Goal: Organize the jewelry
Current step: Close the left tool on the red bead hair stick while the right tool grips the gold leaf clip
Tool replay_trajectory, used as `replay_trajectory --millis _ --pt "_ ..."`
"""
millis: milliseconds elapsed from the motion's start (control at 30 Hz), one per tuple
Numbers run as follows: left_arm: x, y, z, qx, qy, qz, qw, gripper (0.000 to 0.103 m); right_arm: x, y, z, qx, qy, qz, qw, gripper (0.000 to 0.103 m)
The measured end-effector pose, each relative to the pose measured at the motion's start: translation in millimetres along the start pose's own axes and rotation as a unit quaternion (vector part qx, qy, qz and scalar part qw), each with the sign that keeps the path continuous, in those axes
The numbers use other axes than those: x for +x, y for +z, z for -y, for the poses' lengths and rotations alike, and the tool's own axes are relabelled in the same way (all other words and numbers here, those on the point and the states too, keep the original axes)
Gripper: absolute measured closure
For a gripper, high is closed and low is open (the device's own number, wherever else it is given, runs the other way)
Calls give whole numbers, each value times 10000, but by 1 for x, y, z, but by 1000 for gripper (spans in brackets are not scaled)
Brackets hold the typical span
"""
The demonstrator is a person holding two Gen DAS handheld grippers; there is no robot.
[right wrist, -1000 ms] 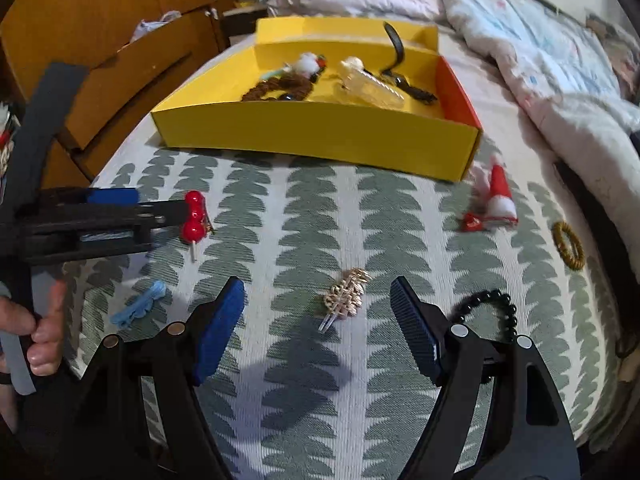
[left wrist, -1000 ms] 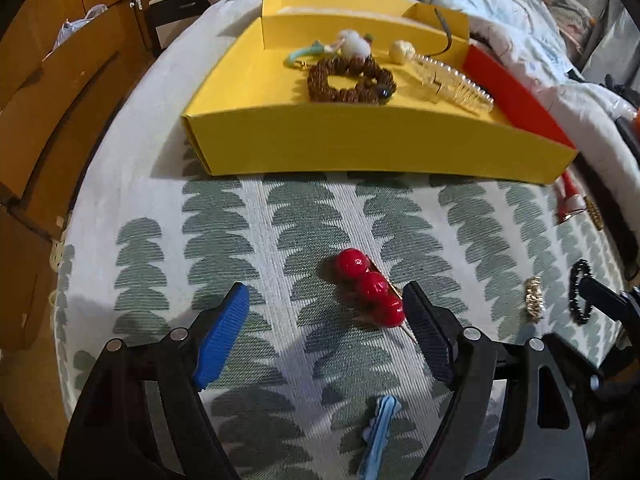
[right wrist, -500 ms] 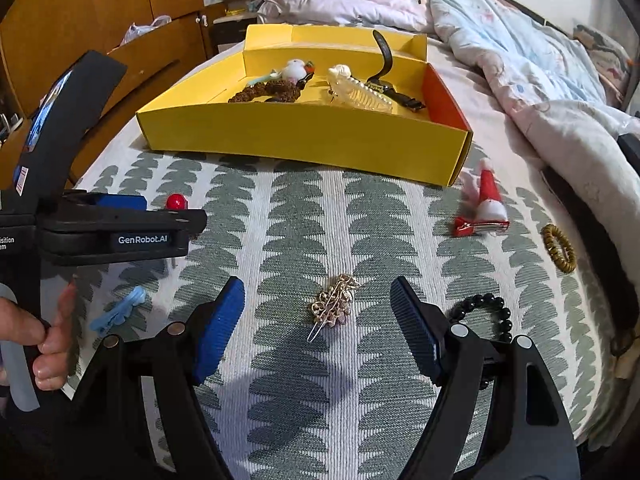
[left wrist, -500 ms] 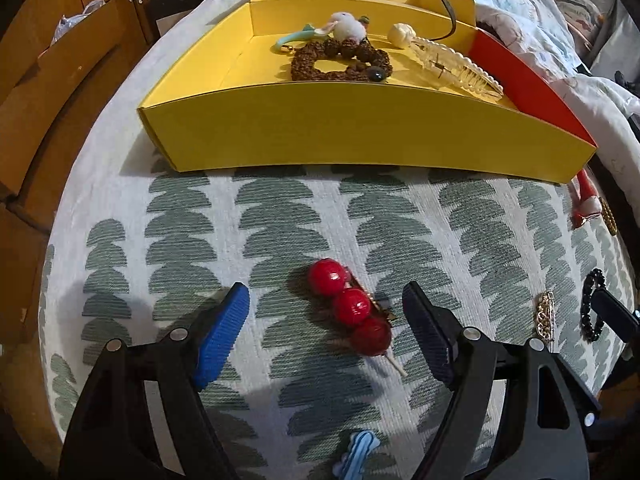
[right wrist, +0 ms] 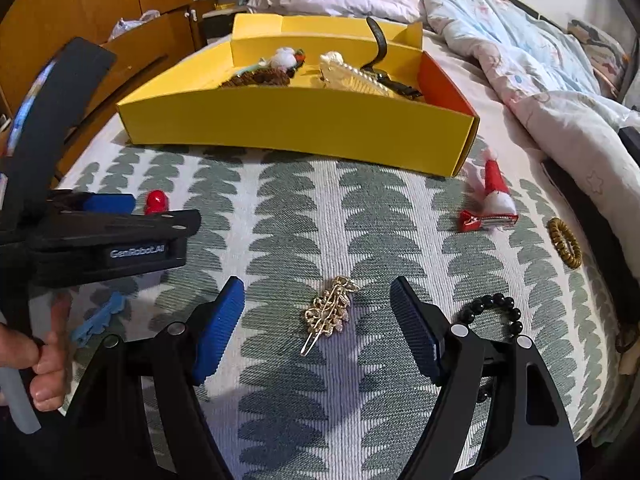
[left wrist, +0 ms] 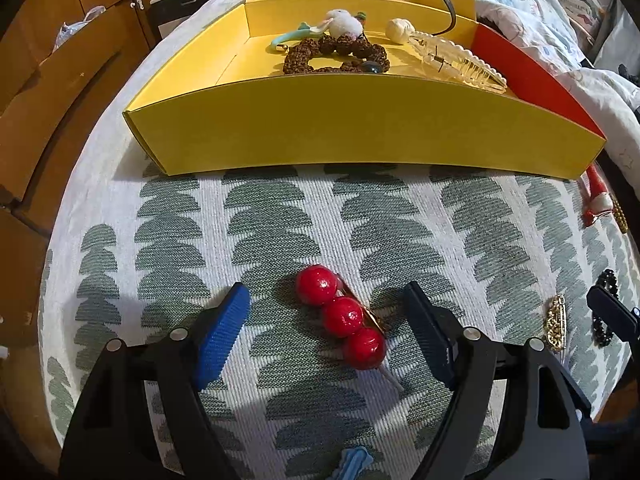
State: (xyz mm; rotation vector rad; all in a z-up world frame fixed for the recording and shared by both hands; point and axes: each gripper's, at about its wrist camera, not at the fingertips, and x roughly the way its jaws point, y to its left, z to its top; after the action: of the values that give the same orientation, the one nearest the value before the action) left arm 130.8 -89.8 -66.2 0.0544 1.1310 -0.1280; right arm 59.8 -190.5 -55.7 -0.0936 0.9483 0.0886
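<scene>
Three glossy red balls on one gold hair clip [left wrist: 347, 318] lie diagonally, stick end nearest, between the wide-open left gripper [left wrist: 326, 334]; the right gripper [right wrist: 317, 326], also released, straddles one gold filigree hair clip [right wrist: 330, 312].

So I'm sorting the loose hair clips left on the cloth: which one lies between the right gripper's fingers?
The gold filigree hair clip, centred in the open right gripper. The red-ball clip sits under the left gripper; the blue clip and Santa clip lie off to either side.

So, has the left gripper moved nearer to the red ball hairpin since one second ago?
Yes. In the left wrist view the left gripper now has the red ball hairpin between its open fingers; earlier the hairpin lay just ahead of them.
</scene>
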Motion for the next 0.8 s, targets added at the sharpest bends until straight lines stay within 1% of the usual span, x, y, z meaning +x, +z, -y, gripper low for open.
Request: replay_trajectory --millis 133,233,267,467,567,733,800 --pt "-1 -3 2 29 82 37 10000 25 3 -1 2 59 -15 -13 10000 26" --pt "-3 -4 2 -12 57 31 10000 26 4 0 4 103 -21 -14 9999 26" --pt "-4 -4 2 -11 71 37 10000 28 5 0 5 115 -32 -24 9999 26" --pt "-5 -6 3 34 170 87 9998 34 11 0 4 86 -84 -88 9999 26" --pt "-6 -7 4 82 229 110 9996 40 15 -1 3 96 -137 -122 9998 26" --pt "-7 -8 4 130 268 126 9995 45 19 0 3 78 -229 -123 9996 26" --pt "-8 -8 4 153 275 133 9994 49 21 0 2 57 -258 -137 9996 25"
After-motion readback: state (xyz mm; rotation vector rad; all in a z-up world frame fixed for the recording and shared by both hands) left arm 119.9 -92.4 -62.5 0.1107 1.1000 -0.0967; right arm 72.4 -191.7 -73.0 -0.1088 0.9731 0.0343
